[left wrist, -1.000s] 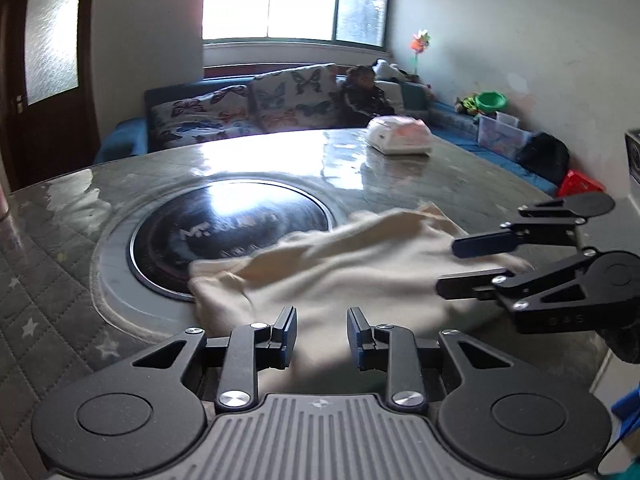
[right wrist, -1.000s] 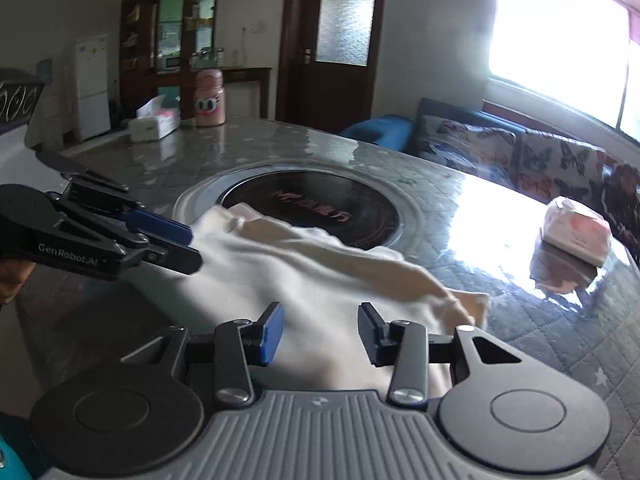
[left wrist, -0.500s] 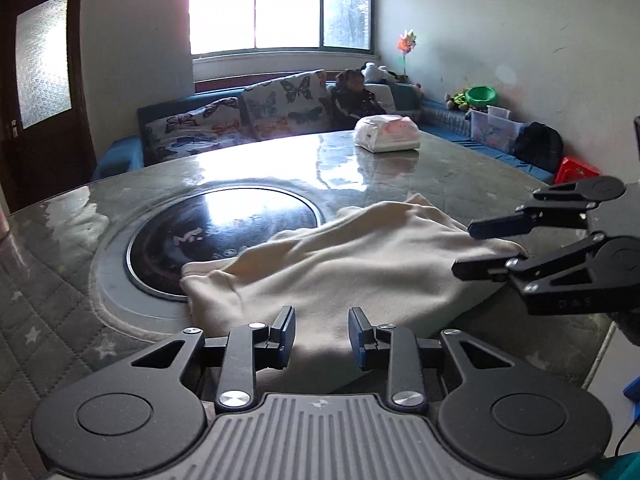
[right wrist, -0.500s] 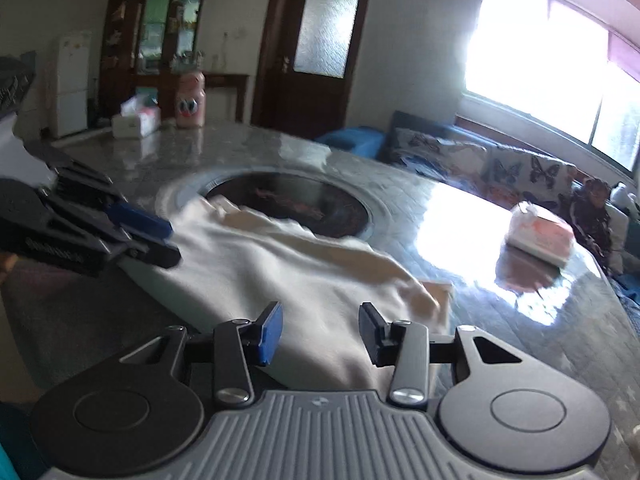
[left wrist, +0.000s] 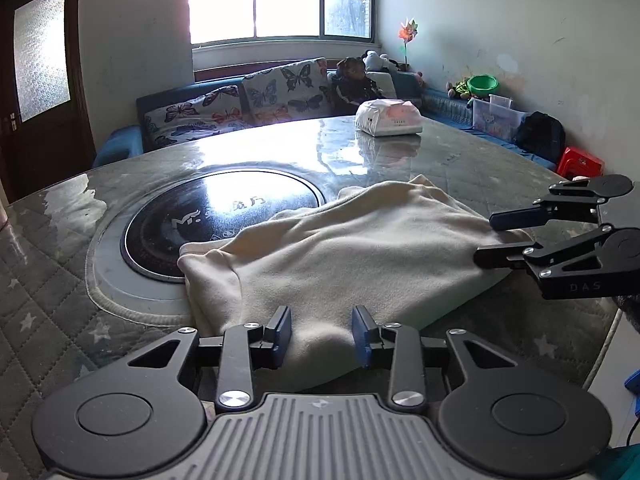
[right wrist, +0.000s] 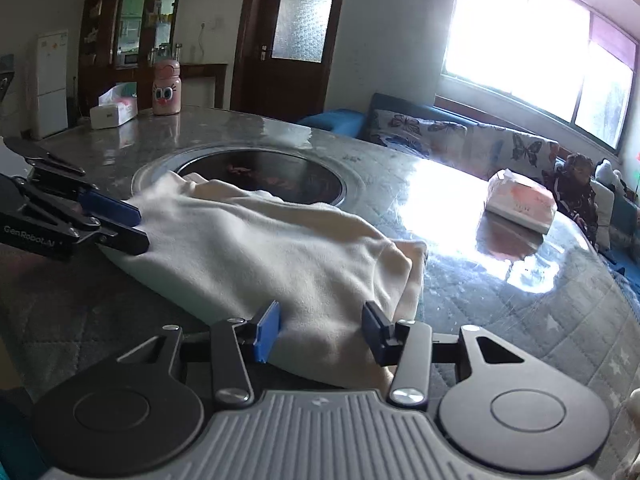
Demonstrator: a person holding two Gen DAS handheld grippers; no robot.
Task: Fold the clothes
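Note:
A cream garment [left wrist: 352,256] lies loosely folded on the grey round table, partly over the dark glass centre disc [left wrist: 216,216]. It also shows in the right wrist view [right wrist: 256,252]. My left gripper [left wrist: 322,334] is open at the garment's near edge, with cloth between its jaws. My right gripper [right wrist: 320,332] is open at the opposite edge, with cloth bulging between its jaws. Each gripper shows in the other's view: the right one [left wrist: 490,238] at the right, the left one [right wrist: 134,226] at the left.
A tissue pack [left wrist: 388,118] lies on the far side of the table. A pink bottle [right wrist: 167,88] and a tissue box [right wrist: 113,110] stand at the table's other edge. A butterfly-print sofa [left wrist: 248,98] runs under the window. The table edge [left wrist: 608,344] is close at the right.
Both grippers have drawn back toward the garment's edges and sit lower. The garment has flattened and spread a little. Both grippers stay open.

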